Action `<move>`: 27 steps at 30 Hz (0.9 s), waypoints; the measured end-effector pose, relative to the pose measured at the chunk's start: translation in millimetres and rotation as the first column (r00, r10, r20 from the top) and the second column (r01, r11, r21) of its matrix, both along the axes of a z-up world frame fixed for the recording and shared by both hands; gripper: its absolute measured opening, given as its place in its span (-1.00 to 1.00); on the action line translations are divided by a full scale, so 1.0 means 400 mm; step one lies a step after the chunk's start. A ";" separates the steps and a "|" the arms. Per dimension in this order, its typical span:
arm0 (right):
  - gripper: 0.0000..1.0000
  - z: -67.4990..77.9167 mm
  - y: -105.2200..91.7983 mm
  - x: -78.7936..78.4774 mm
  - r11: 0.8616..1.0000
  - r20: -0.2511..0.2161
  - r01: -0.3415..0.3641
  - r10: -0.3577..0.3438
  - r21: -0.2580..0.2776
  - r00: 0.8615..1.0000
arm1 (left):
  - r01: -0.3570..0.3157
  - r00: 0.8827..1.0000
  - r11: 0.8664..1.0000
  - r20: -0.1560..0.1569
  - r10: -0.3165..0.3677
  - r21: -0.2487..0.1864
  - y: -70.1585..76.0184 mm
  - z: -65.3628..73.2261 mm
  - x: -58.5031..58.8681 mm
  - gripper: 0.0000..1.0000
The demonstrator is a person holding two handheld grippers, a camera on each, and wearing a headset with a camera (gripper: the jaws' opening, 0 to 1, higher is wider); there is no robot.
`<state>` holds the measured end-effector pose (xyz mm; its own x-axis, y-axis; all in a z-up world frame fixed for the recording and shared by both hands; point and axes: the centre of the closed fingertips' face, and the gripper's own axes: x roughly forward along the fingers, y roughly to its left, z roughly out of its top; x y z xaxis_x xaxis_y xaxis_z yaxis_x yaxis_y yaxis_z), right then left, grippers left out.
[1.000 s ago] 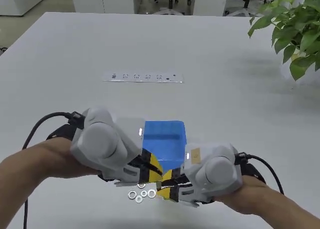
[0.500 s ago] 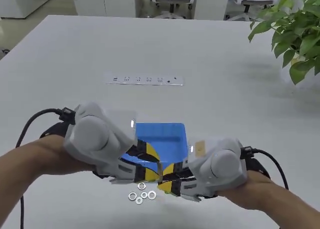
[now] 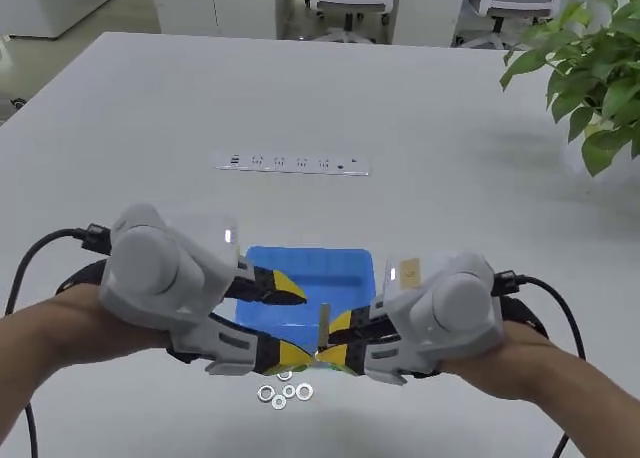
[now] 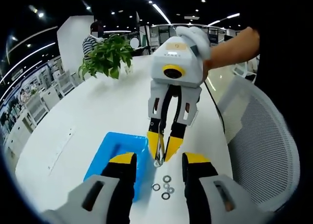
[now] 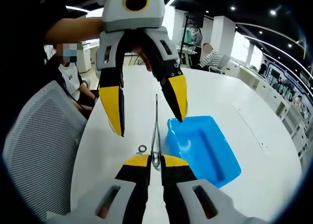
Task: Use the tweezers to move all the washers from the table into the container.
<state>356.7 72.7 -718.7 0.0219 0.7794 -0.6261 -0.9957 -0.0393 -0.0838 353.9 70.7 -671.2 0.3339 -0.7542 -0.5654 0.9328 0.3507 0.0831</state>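
Several small metal washers [image 3: 284, 391] lie in a cluster on the white table, just in front of the blue container [image 3: 312, 270]. My right gripper [image 5: 155, 161] is shut on thin metal tweezers [image 5: 156, 131], which point away from it toward the left gripper. In the head view the tweezers [image 3: 322, 323] stand between the two grippers, above the container's near edge. My left gripper [image 4: 159, 158] is open, with its jaws spread on either side of the tweezers and not touching them. The washers [image 4: 164, 187] lie beside the container [image 4: 116, 153], below the tweezer tips.
A white power strip [image 3: 290, 163] lies further back on the table. A potted plant [image 3: 590, 68] stands at the far right. Office chairs are behind the table's far edge. A mesh chair [image 5: 44, 136] and people are near the table's side.
The left gripper has drawn back to the left and its jaws stand wider apart. The tweezers now show upright between the grippers. The washers and container have not moved.
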 end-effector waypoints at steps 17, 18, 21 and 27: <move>-0.80 0.056 0.005 0.081 0.999 0.004 0.011 -0.011 0.048 1.000 | -0.154 0.987 0.981 -0.057 0.148 -0.121 0.049 -0.001 -0.029 0.19; -0.80 0.058 0.005 0.087 0.999 0.007 0.012 -0.012 0.049 1.000 | -0.159 0.987 0.980 -0.057 0.153 -0.121 0.051 -0.003 -0.030 0.21; -0.80 0.065 0.007 0.108 0.998 0.017 0.013 -0.014 0.054 1.000 | -0.171 0.984 0.977 -0.064 0.164 -0.124 0.055 -0.009 -0.036 0.33; -0.80 0.059 0.014 0.140 0.998 0.027 0.012 -0.014 0.064 1.000 | -0.189 0.981 0.972 -0.079 0.180 -0.136 0.066 -0.012 -0.042 0.50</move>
<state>412.6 78.5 -695.0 0.0491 0.8173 -0.5741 -0.9934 -0.0199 -0.1133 337.1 97.0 -676.1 0.4405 -0.7573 -0.4821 0.8526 0.5210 -0.0394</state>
